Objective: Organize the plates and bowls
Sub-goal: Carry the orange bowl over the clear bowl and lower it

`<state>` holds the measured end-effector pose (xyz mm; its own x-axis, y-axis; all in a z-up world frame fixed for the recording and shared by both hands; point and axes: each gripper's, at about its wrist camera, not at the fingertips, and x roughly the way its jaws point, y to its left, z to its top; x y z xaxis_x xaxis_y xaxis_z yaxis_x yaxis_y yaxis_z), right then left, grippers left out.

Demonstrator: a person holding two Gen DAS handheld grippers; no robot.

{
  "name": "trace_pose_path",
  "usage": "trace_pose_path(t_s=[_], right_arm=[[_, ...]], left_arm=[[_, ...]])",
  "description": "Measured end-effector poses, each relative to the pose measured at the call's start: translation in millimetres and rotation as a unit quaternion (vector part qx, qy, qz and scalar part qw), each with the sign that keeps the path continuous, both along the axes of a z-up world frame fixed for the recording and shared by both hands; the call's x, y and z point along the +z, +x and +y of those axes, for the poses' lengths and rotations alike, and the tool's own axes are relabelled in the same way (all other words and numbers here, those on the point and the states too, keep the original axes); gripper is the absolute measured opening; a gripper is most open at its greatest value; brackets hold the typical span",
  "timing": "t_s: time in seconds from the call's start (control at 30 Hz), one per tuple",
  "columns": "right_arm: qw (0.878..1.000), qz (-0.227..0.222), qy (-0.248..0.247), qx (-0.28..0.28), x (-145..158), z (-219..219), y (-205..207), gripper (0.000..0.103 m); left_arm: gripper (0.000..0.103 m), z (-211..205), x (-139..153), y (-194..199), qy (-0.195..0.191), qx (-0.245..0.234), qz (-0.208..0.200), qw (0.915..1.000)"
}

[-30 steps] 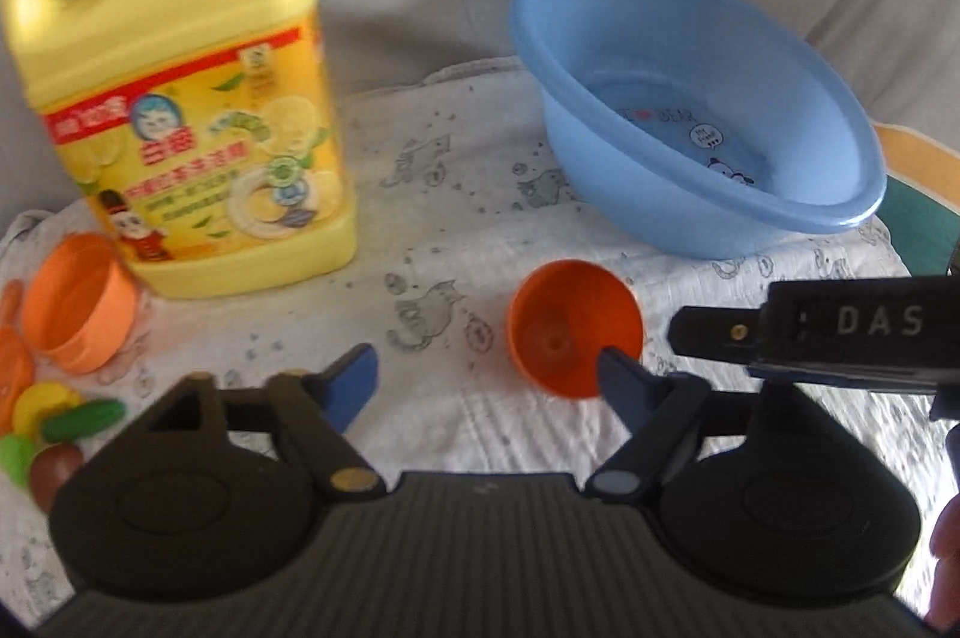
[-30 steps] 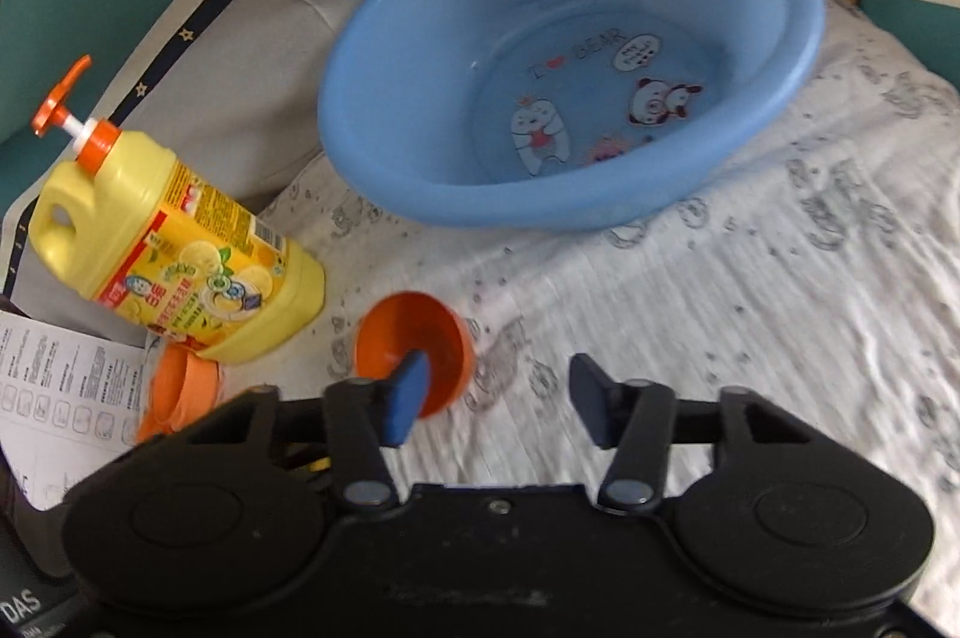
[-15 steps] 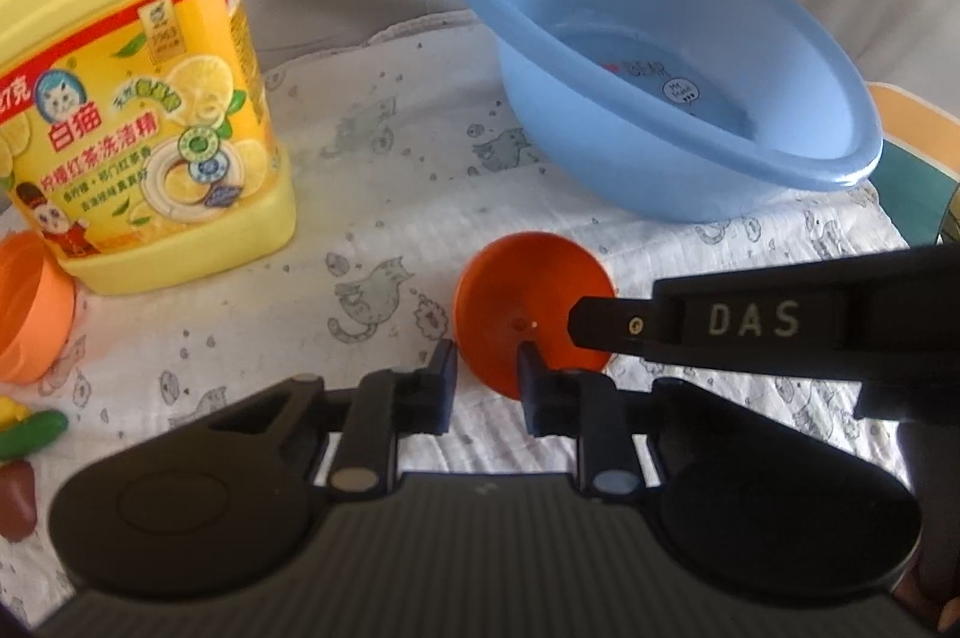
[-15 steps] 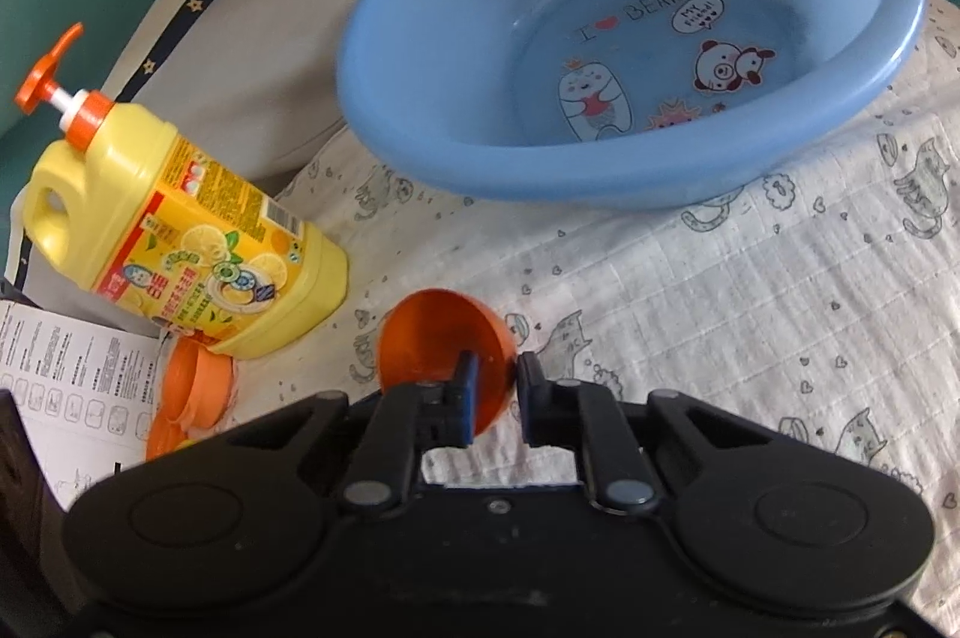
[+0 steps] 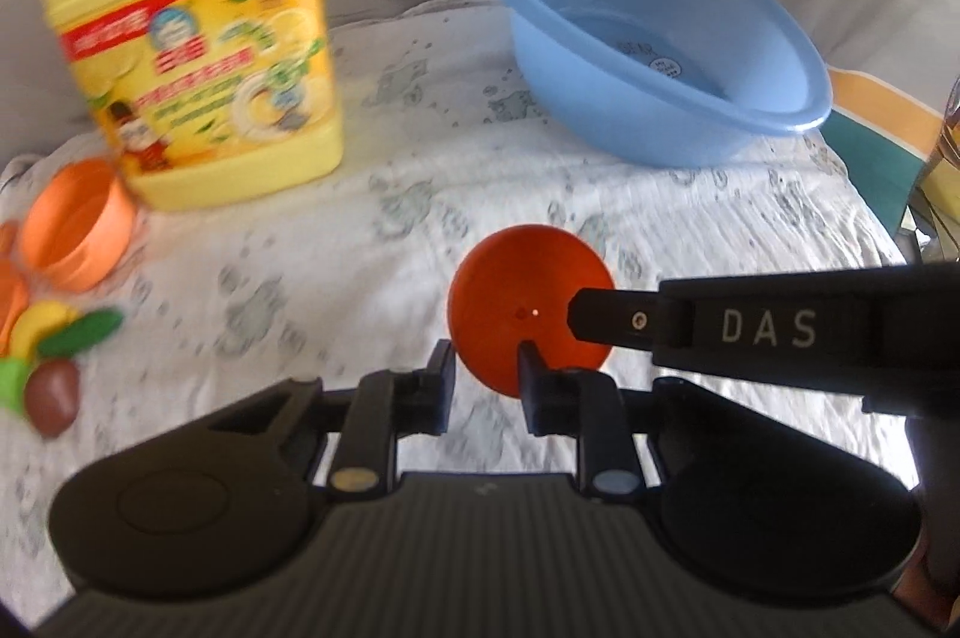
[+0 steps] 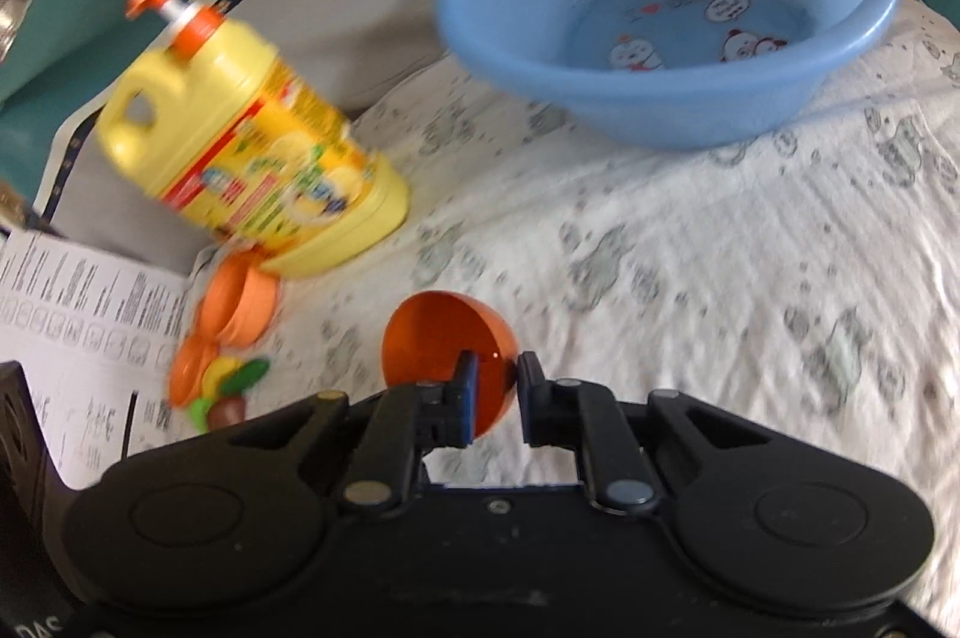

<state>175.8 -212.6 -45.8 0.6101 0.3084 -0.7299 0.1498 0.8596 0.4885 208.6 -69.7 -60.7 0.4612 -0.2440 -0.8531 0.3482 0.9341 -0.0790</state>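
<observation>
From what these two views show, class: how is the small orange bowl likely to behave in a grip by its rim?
The small orange bowl looks like thin, glossy plastic, so probably light and stiff, though slippery. The right gripper and left gripper each pinch only its rim, so it may pivot. Its rounded underside suggests it would rock or roll if set down.

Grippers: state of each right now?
Left gripper: shut on the orange bowl's rim.
Right gripper: shut on the same orange bowl, other side.
</observation>
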Motion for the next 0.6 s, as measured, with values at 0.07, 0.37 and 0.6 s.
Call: trace_pose_path(t_s=[0.07, 0.37, 0.6], right_arm=[[1.000, -0.002, -0.003, 0.010, 4.7, 9.4, -9.9, 0.014], [0.999, -0.012, -0.014, 0.052, 28.4, 48.7, -60.1, 0.014], [0.997, -0.014, -0.013, 0.068, 37.8, 61.9, -103.5, 0.014]], left_arm=[[0.021, 9.4, 5.0, -11.1, 0.001, 0.006, 0.002, 1.0000], [0.021, 44.2, 32.1, -63.4, 0.001, 0.031, -0.006, 0.9995], [0.022, 62.1, 49.4, -112.9, -0.004, 0.041, -0.014, 0.9991]])
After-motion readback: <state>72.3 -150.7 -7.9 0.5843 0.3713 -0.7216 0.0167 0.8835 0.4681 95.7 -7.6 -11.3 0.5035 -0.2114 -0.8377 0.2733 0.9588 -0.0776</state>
